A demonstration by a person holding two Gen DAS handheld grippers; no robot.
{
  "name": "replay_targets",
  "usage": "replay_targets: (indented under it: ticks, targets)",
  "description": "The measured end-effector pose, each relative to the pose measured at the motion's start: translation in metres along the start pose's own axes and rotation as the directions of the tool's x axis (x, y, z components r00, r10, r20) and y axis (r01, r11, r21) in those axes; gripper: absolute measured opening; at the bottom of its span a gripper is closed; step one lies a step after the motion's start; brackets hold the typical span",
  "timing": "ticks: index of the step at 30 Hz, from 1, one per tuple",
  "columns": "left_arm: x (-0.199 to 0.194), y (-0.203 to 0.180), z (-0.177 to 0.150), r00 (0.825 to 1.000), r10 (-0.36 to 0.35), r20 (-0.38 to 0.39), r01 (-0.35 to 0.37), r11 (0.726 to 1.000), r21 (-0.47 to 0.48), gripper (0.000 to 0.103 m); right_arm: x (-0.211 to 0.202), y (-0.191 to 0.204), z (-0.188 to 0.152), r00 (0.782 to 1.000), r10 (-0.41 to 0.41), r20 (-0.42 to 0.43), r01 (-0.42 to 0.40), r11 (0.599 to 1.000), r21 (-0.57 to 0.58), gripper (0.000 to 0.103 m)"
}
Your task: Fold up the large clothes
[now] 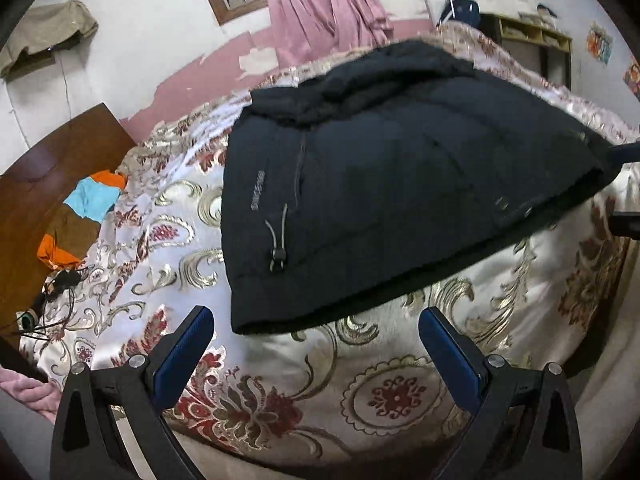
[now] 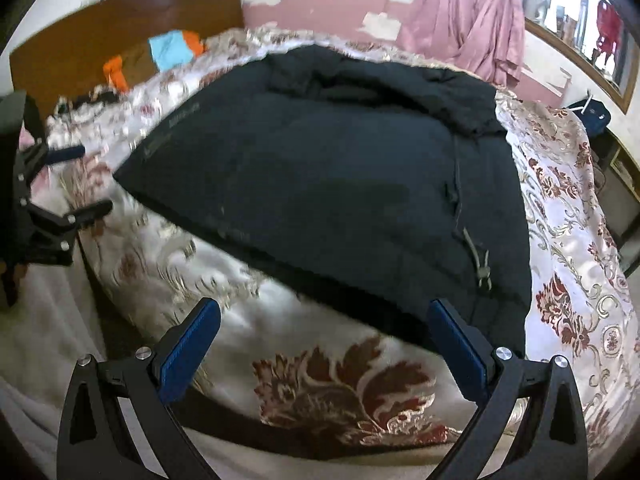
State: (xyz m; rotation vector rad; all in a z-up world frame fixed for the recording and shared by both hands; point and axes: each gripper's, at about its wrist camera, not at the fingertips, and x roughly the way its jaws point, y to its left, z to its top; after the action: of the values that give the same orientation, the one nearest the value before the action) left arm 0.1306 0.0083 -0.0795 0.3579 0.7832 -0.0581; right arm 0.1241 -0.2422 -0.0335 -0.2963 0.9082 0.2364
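Observation:
A dark padded jacket (image 1: 392, 184) lies folded into a bulky slab on the floral quilt (image 1: 360, 396); its drawcord toggle (image 1: 278, 244) hangs on the near side. My left gripper (image 1: 316, 316) is open, hovering just short of the jacket's near hem and holding nothing. In the right wrist view the jacket (image 2: 320, 168) fills the middle of the bed, and my right gripper (image 2: 324, 306) is open in front of its near edge, empty. Each gripper shows in the other's view: the right gripper (image 1: 626, 188) at the jacket's right corner, the left gripper (image 2: 86, 182) at its left corner.
A wooden headboard (image 1: 48, 160) stands at the left with a pile of orange, blue and brown clothes (image 1: 84, 216) and cables (image 1: 52, 292) beside it. Pink curtains (image 1: 320, 8) hang behind the bed. A shelf unit (image 1: 532, 40) stands at the far right. The quilt's front edge drops off below me.

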Motion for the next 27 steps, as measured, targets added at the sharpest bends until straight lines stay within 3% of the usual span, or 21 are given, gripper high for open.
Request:
replay_targets:
  ticks: [2, 5, 9, 13, 17, 22, 27]
  targets:
    - [0.007, -0.005, 0.001, 1.000, 0.020, -0.023, -0.020, 1.000, 0.022, 0.103, 0.006, 0.002, -0.002, 0.999, -0.033, -0.022, 0.033, 0.999, -0.012, 0.101]
    - [0.017, -0.019, -0.002, 0.993, 0.110, -0.044, -0.107, 0.991, 0.083, 0.103, 0.013, 0.001, -0.002, 0.994, -0.103, -0.023, 0.102, 0.994, -0.032, 0.101]
    - [0.023, -0.033, -0.004, 0.991, 0.130, -0.038, -0.124, 0.983, 0.133, 0.103, 0.021, 0.003, 0.000, 0.987, -0.155, -0.043, 0.153, 0.986, -0.060, 0.101]
    - [0.026, -0.043, -0.004, 0.990, 0.142, -0.005, -0.139, 0.975, 0.174, 0.103, 0.029, 0.004, 0.002, 0.963, -0.265, -0.039, 0.261, 0.961, -0.093, 0.101]
    - [0.037, -0.056, -0.007, 0.990, 0.138, -0.012, -0.132, 0.964, 0.230, 0.103, 0.040, 0.003, 0.005, 0.944, -0.325, -0.048, 0.318, 0.941, -0.113, 0.101]
    - [0.043, -0.062, -0.007, 0.987, 0.159, 0.013, -0.157, 0.952, 0.264, 0.103, 0.046, -0.005, 0.007, 0.942, -0.334, -0.034, 0.332, 0.941, -0.063, 0.101]
    - [0.059, -0.061, -0.007, 0.985, 0.172, 0.004, -0.167, 0.948, 0.271, 0.103, 0.032, -0.023, 0.008, 0.949, -0.307, 0.074, 0.305, 0.952, 0.035, 0.101]
